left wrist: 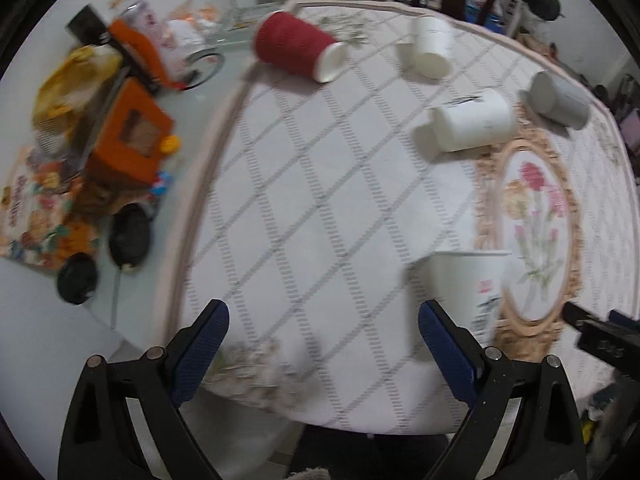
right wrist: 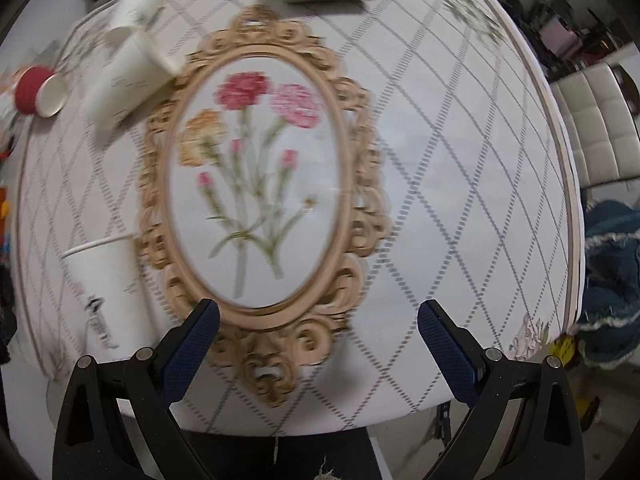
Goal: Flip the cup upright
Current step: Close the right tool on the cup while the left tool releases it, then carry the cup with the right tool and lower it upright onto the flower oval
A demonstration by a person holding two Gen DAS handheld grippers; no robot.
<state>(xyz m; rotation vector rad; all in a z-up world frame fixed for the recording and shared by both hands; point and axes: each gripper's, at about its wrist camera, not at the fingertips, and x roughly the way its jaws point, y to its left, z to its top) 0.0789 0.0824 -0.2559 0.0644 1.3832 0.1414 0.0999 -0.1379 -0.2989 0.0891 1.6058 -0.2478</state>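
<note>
A white paper cup [left wrist: 468, 284] stands upright on the tablecloth near the front edge; it also shows in the right wrist view [right wrist: 106, 284]. A red cup [left wrist: 296, 46] lies on its side at the far left of the cloth. Two white cups [left wrist: 468, 122] [left wrist: 431, 46] and a grey cup [left wrist: 558, 100] lie on their sides further back. My left gripper [left wrist: 322, 336] is open and empty, its right finger beside the upright cup. My right gripper [right wrist: 318, 334] is open and empty over the cloth's front edge.
The tablecloth [left wrist: 320, 184] has a flower oval [right wrist: 256, 168] in a gold frame. Snack packets and an orange box [left wrist: 128, 136] crowd the glass table on the left. A white chair [right wrist: 596, 128] and blue denim [right wrist: 608, 280] are at the right.
</note>
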